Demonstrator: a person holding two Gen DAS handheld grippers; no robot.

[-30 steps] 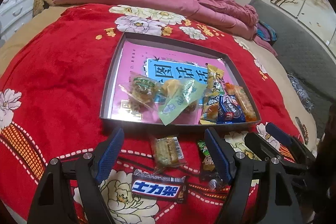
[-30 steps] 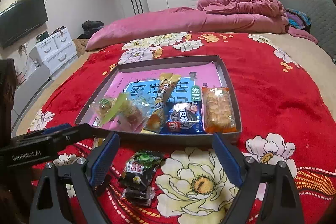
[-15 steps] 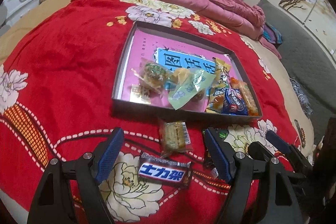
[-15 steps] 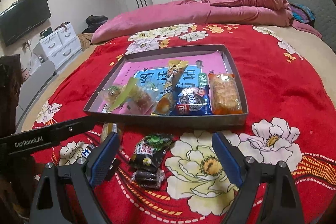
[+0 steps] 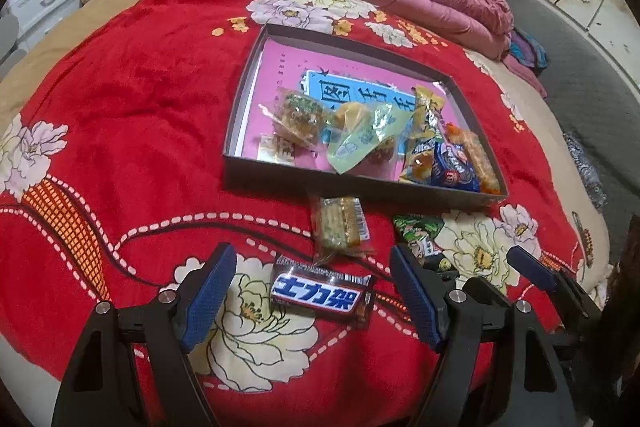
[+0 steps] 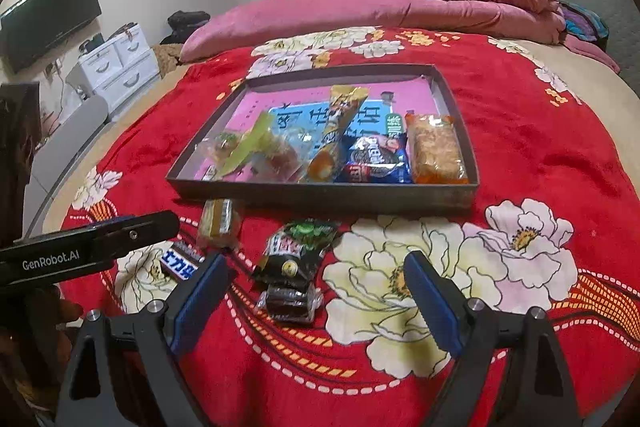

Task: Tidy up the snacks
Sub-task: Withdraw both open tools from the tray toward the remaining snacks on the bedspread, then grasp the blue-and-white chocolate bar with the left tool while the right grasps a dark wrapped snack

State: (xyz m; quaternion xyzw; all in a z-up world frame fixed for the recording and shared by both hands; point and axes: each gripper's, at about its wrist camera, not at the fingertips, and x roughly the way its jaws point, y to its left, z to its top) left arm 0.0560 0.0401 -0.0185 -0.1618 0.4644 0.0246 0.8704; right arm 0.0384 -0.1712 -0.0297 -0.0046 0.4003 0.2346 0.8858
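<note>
The left claw (image 5: 310, 293) hangs over the near edge of the bed with its blue pads spread wide and nothing between them but air; below the gap lies a dark chocolate bar (image 5: 322, 293) with white lettering on a blue band, flat on the red flowered blanket (image 5: 120, 99). Just beyond the bar sits a clear-wrapped cracker packet (image 5: 340, 225), close to the front wall of the tray. To the right, the right claw (image 6: 316, 293) is also spread wide and grips nothing; beneath it rests a black and green snack pouch (image 6: 298, 247), with a small dark wrapped piece (image 6: 290, 301) touching its near end. The shallow grey cardboard tray (image 6: 320, 193) lies farther out on the blanket. Inside it, along the front, are a clear bag of sweets (image 5: 298, 117), a pale green packet (image 5: 362, 137), a tall yellow packet (image 6: 340, 131), a blue cookie pack (image 6: 374, 161) and an orange-edged cracker pack (image 6: 436, 149). A pink duvet (image 6: 360, 7) is heaped behind.
</note>
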